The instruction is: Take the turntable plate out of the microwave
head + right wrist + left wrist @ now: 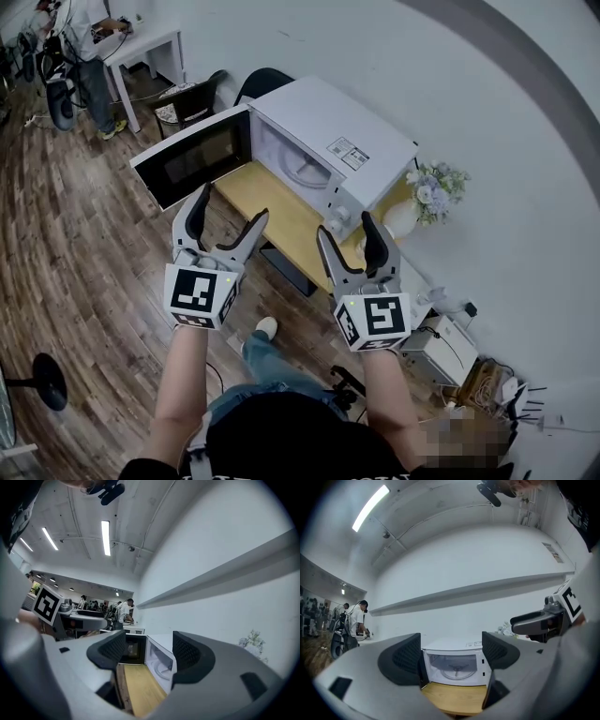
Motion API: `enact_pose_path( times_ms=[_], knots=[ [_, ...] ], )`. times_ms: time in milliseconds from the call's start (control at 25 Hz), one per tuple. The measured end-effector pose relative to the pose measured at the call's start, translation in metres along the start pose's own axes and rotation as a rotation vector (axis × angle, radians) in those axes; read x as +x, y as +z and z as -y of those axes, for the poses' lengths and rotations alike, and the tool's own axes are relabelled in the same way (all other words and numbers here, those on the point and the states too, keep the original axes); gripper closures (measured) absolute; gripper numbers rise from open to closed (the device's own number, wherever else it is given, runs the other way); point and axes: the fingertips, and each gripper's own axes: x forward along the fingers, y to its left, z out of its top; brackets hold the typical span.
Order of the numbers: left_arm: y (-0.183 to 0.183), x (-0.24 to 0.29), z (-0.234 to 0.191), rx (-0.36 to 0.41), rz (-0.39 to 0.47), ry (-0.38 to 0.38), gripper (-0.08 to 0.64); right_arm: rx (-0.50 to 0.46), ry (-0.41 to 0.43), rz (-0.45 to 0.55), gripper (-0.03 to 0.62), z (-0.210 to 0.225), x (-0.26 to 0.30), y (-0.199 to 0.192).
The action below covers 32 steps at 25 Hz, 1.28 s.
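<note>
Head view: microwave [349,148] door [190,166] is wide open, turntable plate [306,169] sits flat inside. Our left gripper [231,207] & right gripper [346,229] hover well short, both spread wide, holding nothing. We'd go in low, pinch the plate's front rim, lift before pulling out.

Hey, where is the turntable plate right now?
The turntable plate sits inside the microwave, near the middle of the head view. The door hangs open to the microwave's left, and a flower vase stands to its right.
</note>
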Motion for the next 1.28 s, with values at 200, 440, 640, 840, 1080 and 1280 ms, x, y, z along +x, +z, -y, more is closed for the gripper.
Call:
enact_pose_path(
  times_ms=[200,440,640,840,1080,1280],
  knots=[
    [-0.013,0.064,-0.029,0.016,-0.031,-0.065,0.156,0.017,-0.05,0.005,0.267,0.024,0.06,-0.001],
    [-0.024,0.131,-0.058,0.036,-0.051,-0.125,0.156,0.034,-0.089,-0.009,0.267,0.041,0.119,-0.01],
    [-0.031,0.162,-0.069,0.042,-0.054,-0.155,0.156,0.056,-0.107,-0.002,0.267,0.051,0.143,-0.014],
    [-0.04,0.174,-0.074,0.036,-0.069,-0.197,0.156,0.071,-0.145,-0.025,0.267,0.054,0.152,-0.021],
    [-0.053,0.191,-0.082,0.023,-0.086,-0.284,0.156,0.079,-0.224,-0.05,0.269,0.05,0.161,-0.028],
    [-0.069,0.205,-0.09,-0.016,-0.103,-0.391,0.156,0.098,-0.324,-0.061,0.287,0.042,0.171,-0.035]
  ],
)
